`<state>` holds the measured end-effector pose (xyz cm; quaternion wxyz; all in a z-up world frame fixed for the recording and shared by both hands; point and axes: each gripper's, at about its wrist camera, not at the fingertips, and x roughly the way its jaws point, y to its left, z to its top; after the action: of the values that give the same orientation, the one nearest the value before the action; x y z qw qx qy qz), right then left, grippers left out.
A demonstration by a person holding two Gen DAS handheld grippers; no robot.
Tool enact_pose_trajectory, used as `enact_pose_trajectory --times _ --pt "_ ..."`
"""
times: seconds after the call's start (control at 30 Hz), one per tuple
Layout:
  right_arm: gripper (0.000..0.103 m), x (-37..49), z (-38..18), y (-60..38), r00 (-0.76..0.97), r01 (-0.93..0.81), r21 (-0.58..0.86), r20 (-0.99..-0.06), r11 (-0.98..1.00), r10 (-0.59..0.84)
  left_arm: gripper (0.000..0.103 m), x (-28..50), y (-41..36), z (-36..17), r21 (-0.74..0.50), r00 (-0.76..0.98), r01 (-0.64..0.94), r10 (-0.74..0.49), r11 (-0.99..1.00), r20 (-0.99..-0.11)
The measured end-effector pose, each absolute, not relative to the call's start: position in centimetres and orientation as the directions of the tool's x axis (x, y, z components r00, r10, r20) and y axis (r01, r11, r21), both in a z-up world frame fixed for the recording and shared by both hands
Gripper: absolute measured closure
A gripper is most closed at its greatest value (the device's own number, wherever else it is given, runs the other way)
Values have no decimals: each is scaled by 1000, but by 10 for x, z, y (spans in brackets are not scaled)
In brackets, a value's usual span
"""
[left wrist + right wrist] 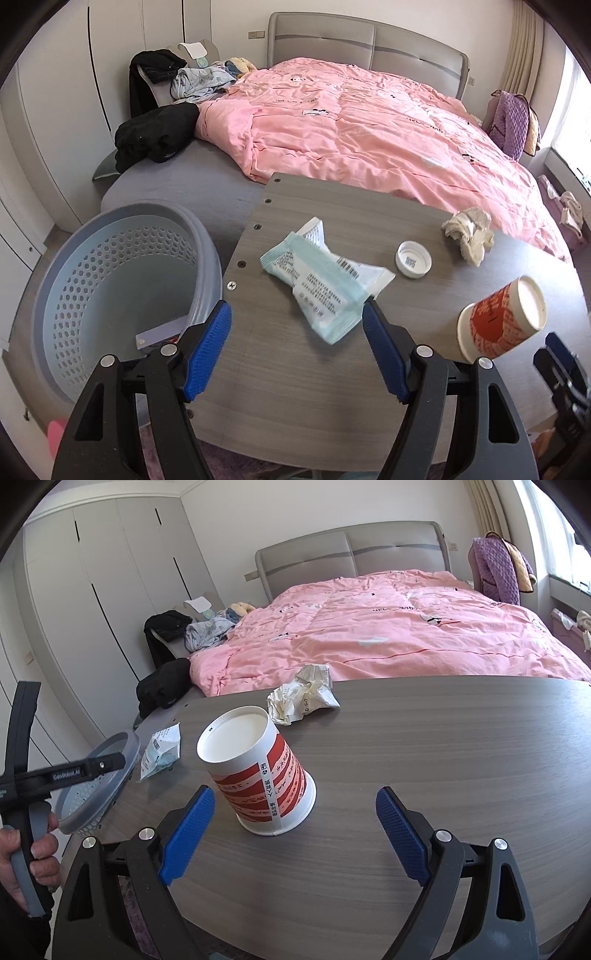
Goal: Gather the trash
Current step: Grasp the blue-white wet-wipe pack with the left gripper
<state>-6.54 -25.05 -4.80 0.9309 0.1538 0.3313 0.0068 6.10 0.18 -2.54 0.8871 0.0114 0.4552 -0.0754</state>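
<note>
Blue ribbed pads lined both pairs of jaws, and both pairs stood wide with nothing between them. The left gripper [297, 334] hung over the near part of the grey wood-grain table [295, 387], and the pale green wipes packet [321, 280] lay just ahead of it, one corner of the packet very near the right pad [384, 354], though I could not tell if they touched. The packet looked thin, soft and almost empty, so I judged it very light and a little slippery; a grip across its flat middle or its crimped end seemed safest, because the film would fold between the pads. The right gripper [295, 834] faced the red and white paper cup [258, 771], which stood upside down on the table between the line of its open jaws but a little ahead of them. Such a cup was probably light and easy to crush, so I would close gently on its side wall, near the wider rim at the bottom where it is stiffer. Farther out lay a white bottle cap [413, 258], small, hard and low, and a crumpled paper ball [303, 696], soft and springy. The grey perforated basket [122, 280] stood beside the left edge of the table, apparently the place for the trash.
</note>
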Motion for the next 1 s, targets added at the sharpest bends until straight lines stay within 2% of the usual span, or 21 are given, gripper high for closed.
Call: enact_pose_trajectory --times 0.1,0.33,0.8,0.87,0.9,1.0 --pt "16 -67 -47 -252 786 89 297 -607 951 116 33 83 -5 -20 -99 565 134 -159 986 -810" --pt "16 -70 -43 -259 798 95 313 -591 945 116 33 128 -14 -41 -86 499 91 -120 992 -858" --pt "16 -70 -42 -254 795 88 294 -597 952 111 33 118 -19 -85 -94 425 141 -146 986 -893" --pt "16 -70 -42 -253 794 84 290 -597 953 112 38 113 -21 -85 -81 439 159 -144 984 -887" --pt "16 -70 -42 -252 794 83 288 -597 954 111 44 112 -22 -85 -73 446 171 -143 983 -884" --pt "16 -67 -42 -248 790 82 274 -605 958 105 47 108 -24 -84 -78 452 195 -160 978 -877"
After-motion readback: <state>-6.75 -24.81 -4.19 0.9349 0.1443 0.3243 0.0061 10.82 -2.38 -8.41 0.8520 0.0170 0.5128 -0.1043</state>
